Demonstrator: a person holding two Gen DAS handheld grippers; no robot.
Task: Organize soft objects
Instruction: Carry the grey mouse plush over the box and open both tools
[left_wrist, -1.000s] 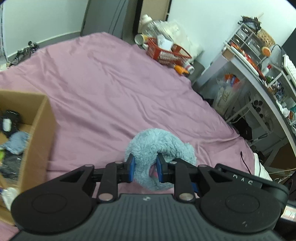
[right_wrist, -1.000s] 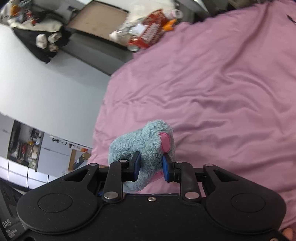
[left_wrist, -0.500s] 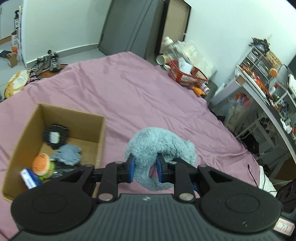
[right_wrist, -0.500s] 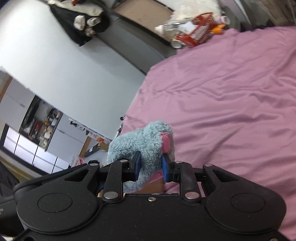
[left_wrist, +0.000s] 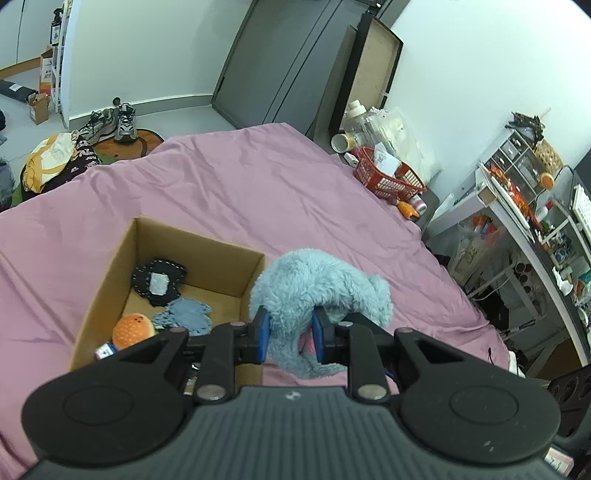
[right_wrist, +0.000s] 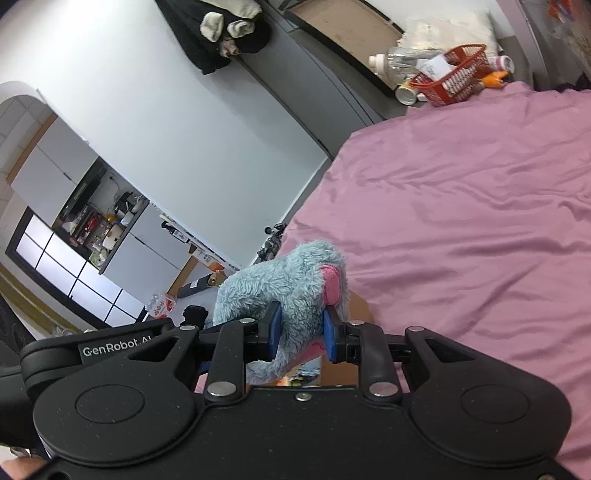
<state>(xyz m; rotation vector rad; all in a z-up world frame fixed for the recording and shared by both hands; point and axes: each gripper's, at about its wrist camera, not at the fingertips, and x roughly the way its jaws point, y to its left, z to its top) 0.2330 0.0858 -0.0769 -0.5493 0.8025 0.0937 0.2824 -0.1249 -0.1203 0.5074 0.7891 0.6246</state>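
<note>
Bedsheet (left_wrist: 236, 199) carries my cardboard box (left_wrist: 110, 266). Beside its right wall hangs the blue plush toy (left_wrist: 317, 284), clamped by both my left gripper (left_wrist: 290, 334) and right gripper (right_wrist: 301, 334). I fear it snags that wall if I release unevenly.

box (left_wrist: 110, 273) top open | toys crowd floor | bedsheet (left_wrist: 258, 192) beyond bare

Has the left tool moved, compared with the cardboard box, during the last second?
Yes. The left tool, shut on the blue plush toy, has risen and drawn back: the cardboard box, cut off at the left edge before, now shows whole and nearer the tool.
</note>
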